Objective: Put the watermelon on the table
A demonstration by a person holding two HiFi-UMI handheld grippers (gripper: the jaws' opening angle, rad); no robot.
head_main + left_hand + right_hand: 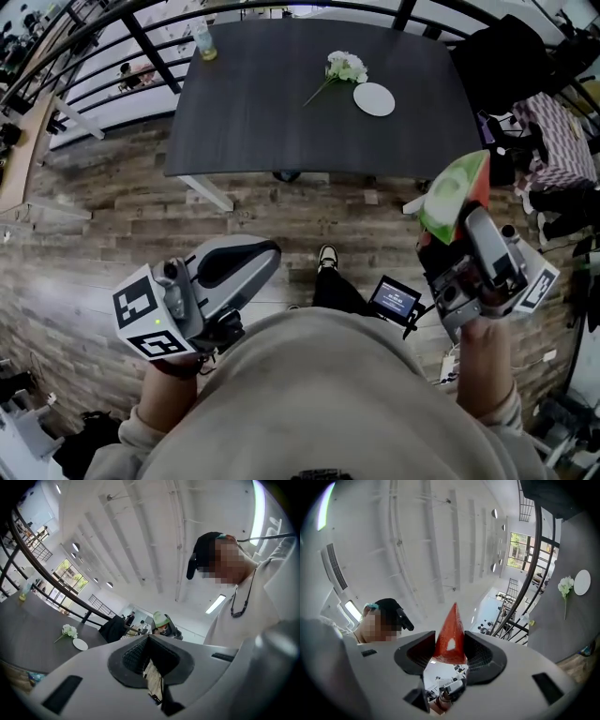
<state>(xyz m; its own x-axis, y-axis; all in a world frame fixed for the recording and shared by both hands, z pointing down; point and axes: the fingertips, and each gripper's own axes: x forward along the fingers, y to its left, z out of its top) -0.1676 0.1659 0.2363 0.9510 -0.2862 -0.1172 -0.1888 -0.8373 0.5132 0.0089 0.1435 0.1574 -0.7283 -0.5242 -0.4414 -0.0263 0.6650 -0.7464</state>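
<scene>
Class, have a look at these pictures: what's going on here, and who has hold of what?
A person stands a little short of the dark table with a gripper in each hand. The right gripper is clamped on a watermelon slice, which is up in the air and not yet on the table. The left gripper is shut and holds nothing. A white flower and a white plate lie on the table.

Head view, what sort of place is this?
Probably a mezzanine or upper floor of a large open building: a black metal railing runs behind the dark grey rectangular table, a lower level shows beyond it, and there is a wood-plank floor.
</scene>
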